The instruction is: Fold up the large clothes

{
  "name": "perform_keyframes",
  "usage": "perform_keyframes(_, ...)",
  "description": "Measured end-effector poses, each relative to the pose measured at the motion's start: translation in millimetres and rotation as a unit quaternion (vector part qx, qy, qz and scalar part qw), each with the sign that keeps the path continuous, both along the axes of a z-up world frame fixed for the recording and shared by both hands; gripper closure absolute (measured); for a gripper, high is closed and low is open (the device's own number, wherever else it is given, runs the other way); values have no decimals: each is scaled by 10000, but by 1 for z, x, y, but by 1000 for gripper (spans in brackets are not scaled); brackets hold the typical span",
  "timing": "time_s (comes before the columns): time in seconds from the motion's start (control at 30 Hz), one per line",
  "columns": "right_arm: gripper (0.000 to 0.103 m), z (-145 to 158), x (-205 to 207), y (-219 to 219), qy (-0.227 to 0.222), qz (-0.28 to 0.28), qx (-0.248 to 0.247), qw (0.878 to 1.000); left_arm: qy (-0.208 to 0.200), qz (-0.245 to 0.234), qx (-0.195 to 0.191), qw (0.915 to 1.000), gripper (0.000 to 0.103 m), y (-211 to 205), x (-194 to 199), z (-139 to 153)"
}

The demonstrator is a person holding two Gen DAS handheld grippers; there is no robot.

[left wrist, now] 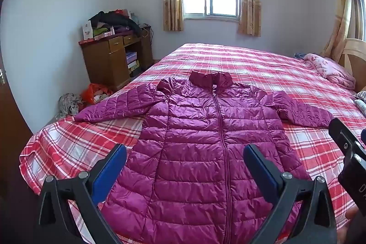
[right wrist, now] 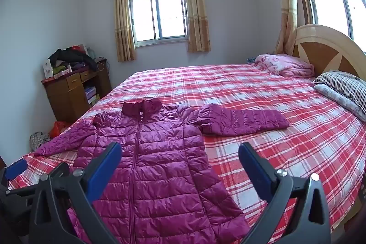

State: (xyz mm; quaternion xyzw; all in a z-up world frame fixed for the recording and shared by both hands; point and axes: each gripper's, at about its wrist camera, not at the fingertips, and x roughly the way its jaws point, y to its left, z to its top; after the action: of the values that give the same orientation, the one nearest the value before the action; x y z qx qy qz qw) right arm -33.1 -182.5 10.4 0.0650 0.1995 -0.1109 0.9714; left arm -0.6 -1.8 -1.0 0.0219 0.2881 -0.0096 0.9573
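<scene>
A magenta quilted puffer jacket lies flat and zipped on the red plaid bed, collar away from me, both sleeves spread out sideways. It also shows in the right wrist view, with its right sleeve stretched across the bedspread. My left gripper is open and empty, held above the jacket's lower front. My right gripper is open and empty, above the jacket's right side near the hem. The right gripper's body shows at the edge of the left wrist view.
A wooden desk piled with clothes stands left of the bed, with bags on the floor beside it. A pink blanket and pillows lie by the headboard. The bed's near edge is just below the grippers.
</scene>
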Motion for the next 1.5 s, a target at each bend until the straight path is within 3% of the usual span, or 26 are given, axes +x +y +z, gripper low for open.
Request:
perform_keyframes(0.3, 0, -1, 1, 0, 73, -17, -43, 10000, -252, 26, 84, 9996, 1, -1, -6, 7)
perform_keyframes(1.5, 0, -4, 4, 1, 233, -30, -52, 9997, -197, 45, 133, 9997, 1, 1, -6, 4)
